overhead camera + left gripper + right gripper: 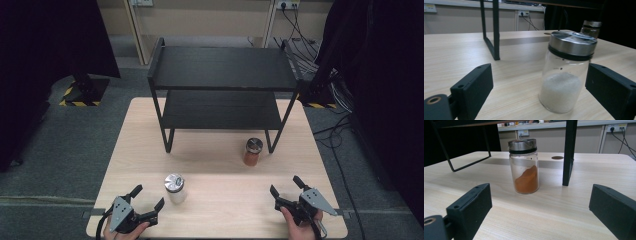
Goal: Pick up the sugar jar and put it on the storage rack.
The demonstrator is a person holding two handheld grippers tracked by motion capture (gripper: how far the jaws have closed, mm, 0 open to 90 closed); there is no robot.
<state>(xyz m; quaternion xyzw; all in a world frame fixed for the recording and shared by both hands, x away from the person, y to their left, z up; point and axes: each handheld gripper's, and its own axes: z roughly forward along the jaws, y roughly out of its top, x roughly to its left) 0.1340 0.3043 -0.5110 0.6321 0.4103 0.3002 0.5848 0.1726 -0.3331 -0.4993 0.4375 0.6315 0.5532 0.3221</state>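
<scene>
Both grippers (149, 197) (284, 184) gape empty; salt jar (175, 188) and spice jar (253, 151) stand upright, lids up

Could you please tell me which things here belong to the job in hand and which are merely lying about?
In the job: left gripper, open by the white-powder jar; right gripper, open toward the orange-powder jar; probably the black shelf.

Just about: floor cables, wall sockets.

Rack (222, 67): black, two shelves, standing on your surface well ahead of both grippers.
Surface (215, 165): pale wood grain, under your grippers.
Cables (300, 47): on the floor, beyond your rack, far right.
</scene>
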